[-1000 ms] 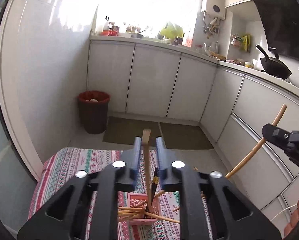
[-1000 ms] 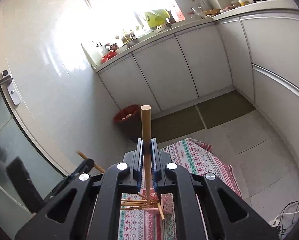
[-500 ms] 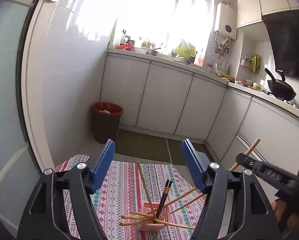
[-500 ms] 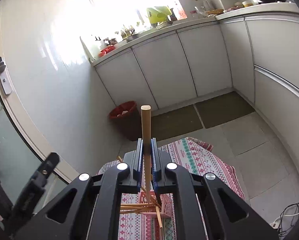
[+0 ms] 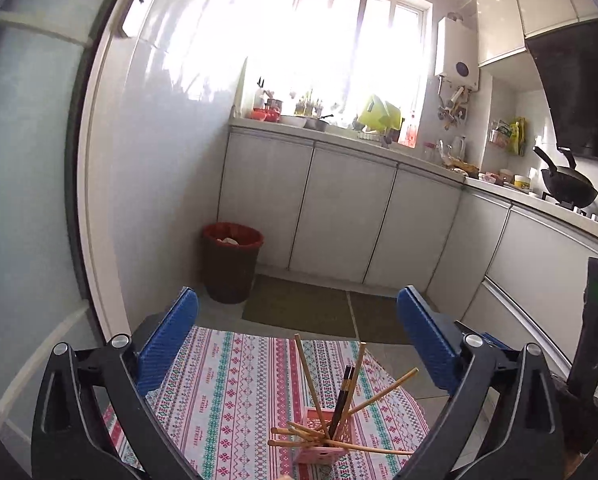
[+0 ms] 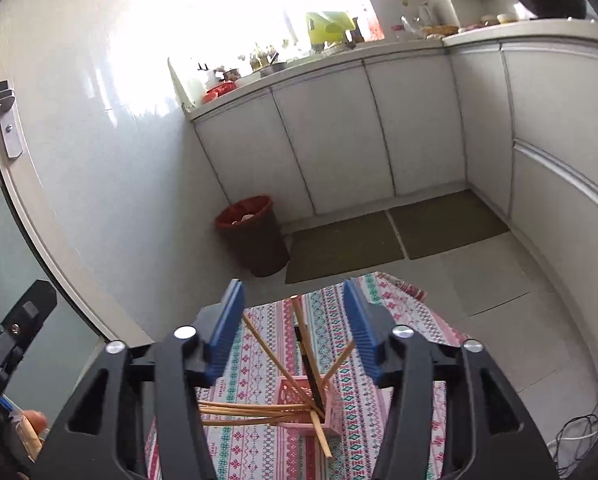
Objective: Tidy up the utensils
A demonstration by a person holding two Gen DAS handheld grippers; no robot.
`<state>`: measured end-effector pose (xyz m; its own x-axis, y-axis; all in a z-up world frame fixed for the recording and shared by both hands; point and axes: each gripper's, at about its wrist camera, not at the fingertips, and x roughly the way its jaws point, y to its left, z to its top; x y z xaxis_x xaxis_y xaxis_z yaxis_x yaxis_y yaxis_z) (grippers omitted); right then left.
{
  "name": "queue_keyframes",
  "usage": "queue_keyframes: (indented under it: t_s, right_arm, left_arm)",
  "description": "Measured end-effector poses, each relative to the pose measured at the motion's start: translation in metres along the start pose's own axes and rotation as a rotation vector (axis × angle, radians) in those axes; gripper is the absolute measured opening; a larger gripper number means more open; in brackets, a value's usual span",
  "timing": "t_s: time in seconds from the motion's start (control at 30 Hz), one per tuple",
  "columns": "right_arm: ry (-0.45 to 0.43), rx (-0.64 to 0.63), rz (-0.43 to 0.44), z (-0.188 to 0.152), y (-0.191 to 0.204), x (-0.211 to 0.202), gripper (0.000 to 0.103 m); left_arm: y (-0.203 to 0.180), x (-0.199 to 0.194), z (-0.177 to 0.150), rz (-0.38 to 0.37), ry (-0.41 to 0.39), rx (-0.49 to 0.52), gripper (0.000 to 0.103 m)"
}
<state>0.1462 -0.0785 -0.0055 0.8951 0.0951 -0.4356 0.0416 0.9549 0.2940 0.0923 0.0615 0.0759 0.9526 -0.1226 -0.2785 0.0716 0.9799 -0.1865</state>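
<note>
A pink slotted basket (image 5: 322, 436) (image 6: 311, 402) stands on a patterned tablecloth (image 5: 227, 392) (image 6: 379, 412). Several wooden chopsticks (image 5: 310, 376) (image 6: 275, 360) and a pair of dark ones (image 5: 343, 396) (image 6: 312, 376) stick out of it at many angles; some lie flat across its rim. My left gripper (image 5: 297, 334) is open wide and empty, above and behind the basket. My right gripper (image 6: 295, 320) is open and empty above the basket, with a chopstick top showing between its blue pads. The other gripper's body shows at the edge of each view.
A dark bin with a red liner (image 5: 231, 260) (image 6: 255, 236) stands on the floor by the white wall. White kitchen cabinets (image 5: 339, 216) run along the back and right, with a wok (image 5: 567, 190) on the counter. Green floor mats (image 6: 395, 236) lie beyond the table edge.
Both grippers were shut on wooden chopsticks a second ago. The left opened first, the right just now, and both chopsticks now stand in the basket. Both grippers have risen.
</note>
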Motion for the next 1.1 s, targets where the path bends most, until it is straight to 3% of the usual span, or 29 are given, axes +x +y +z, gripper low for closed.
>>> queue_keyframes:
  t_s: [0.17, 0.33, 0.43, 0.6, 0.73, 1.1]
  right_arm:
    - [-0.073, -0.053, -0.072, -0.001, 0.005, -0.035, 0.073]
    - [-0.125, -0.086, -0.168, -0.003, 0.003, -0.068, 0.095]
    - [-0.147, -0.085, -0.213, -0.006, -0.001, -0.083, 0.096]
    - [-0.126, -0.09, -0.28, -0.008, -0.009, -0.095, 0.096]
    - [-0.051, -0.076, -0.342, -0.012, -0.018, -0.097, 0.096]
    - [-0.005, -0.112, -0.435, -0.035, -0.033, -0.093, 0.096]
  left_arm:
    - [-0.012, -0.014, 0.001, 0.044, -0.019, 0.039, 0.096]
    - [-0.028, -0.033, -0.006, 0.142, -0.094, 0.093, 0.096]
    - [-0.038, -0.043, -0.01, 0.143, -0.113, 0.107, 0.096]
    - [-0.057, -0.043, -0.024, 0.165, -0.011, 0.162, 0.096]
    - [-0.064, -0.039, -0.036, 0.16, 0.065, 0.168, 0.096]
    - [-0.068, -0.026, -0.046, 0.227, 0.125, 0.162, 0.096]
